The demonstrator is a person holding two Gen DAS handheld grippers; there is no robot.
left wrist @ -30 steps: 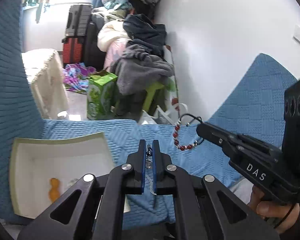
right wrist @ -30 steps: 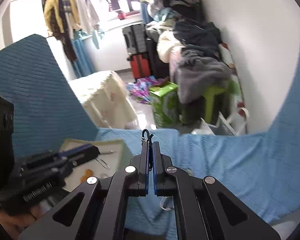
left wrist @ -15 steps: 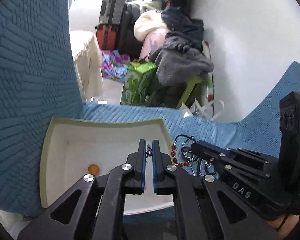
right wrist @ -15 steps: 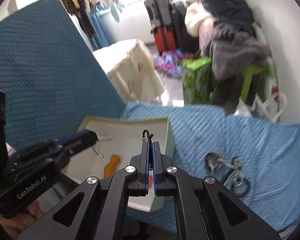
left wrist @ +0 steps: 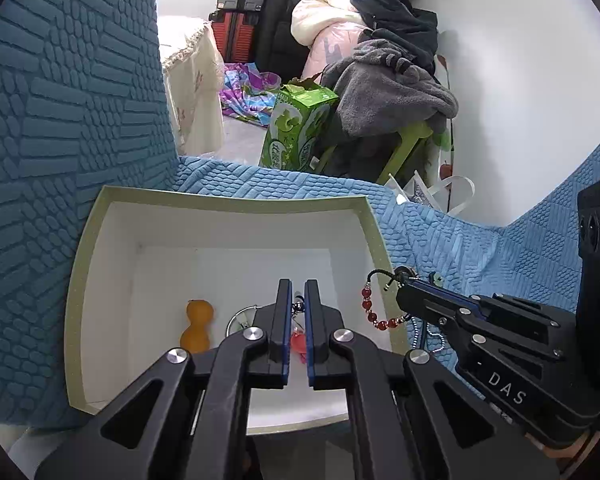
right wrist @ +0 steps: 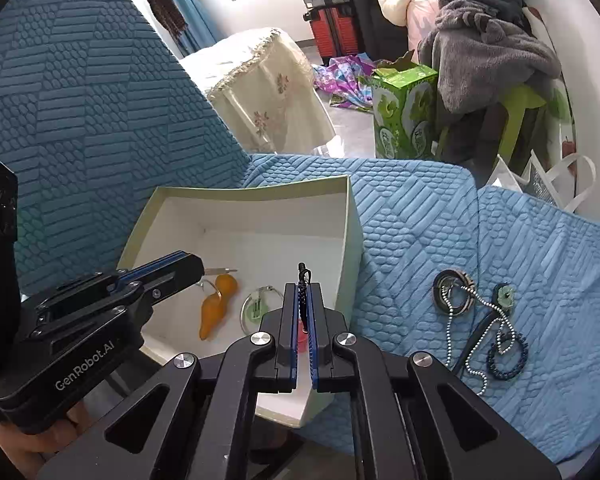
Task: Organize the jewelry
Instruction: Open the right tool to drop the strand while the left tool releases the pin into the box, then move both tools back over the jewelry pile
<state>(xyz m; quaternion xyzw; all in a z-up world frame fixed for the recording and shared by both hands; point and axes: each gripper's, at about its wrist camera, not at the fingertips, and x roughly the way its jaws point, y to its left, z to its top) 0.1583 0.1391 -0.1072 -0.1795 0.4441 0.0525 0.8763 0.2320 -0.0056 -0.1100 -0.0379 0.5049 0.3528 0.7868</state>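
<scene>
A white box (left wrist: 80, 264) (right wrist: 350, 216) sits on the blue cover. In it lie an orange gourd pendant (left wrist: 197, 326) (right wrist: 216, 307) and a thin ring piece (right wrist: 258, 307). My left gripper (left wrist: 298, 294) (right wrist: 198, 268) hangs over the box, shut on a small dark jewelry piece with a red part below it (left wrist: 298, 340). My right gripper (right wrist: 304, 286) (left wrist: 400, 280) is shut on the black cord of a red bead bracelet (left wrist: 374, 310), which dangles at the box's right rim.
More jewelry lies on the cover right of the box: a dark ring (right wrist: 454, 288), a silver bead chain (right wrist: 474, 320), a green pendant (right wrist: 504, 295) and a dark bead bracelet (right wrist: 508, 354). Beyond the cover's edge stand a green carton (left wrist: 300, 128), piled clothes and suitcases.
Both grippers have moved left and down toward the box. The left one now hangs inside its rim, and the right one has carried the red bracelet to the right rim.
</scene>
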